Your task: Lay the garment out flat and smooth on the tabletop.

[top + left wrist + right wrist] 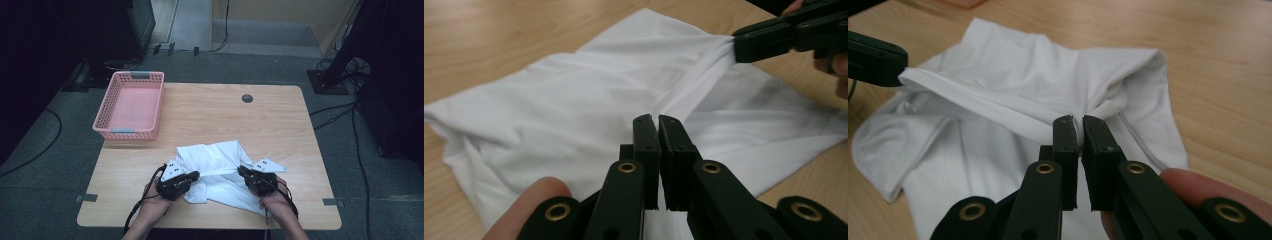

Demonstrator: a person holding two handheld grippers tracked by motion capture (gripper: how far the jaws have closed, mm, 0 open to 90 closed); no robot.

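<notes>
We find the left claw [194, 175] and right claw [242, 171] each clamped on one hem of the white garment [215, 157] at the worktop's [210, 110] six o'clock; we advise lifting evenly, keeping it taut.

The high view looks forward and down on my whole table [210, 117] from above my side, while each gripper camera rides close behind its own jaws, low over the wood, facing the other across the white cloth [220, 167], which all three views share.
</notes>
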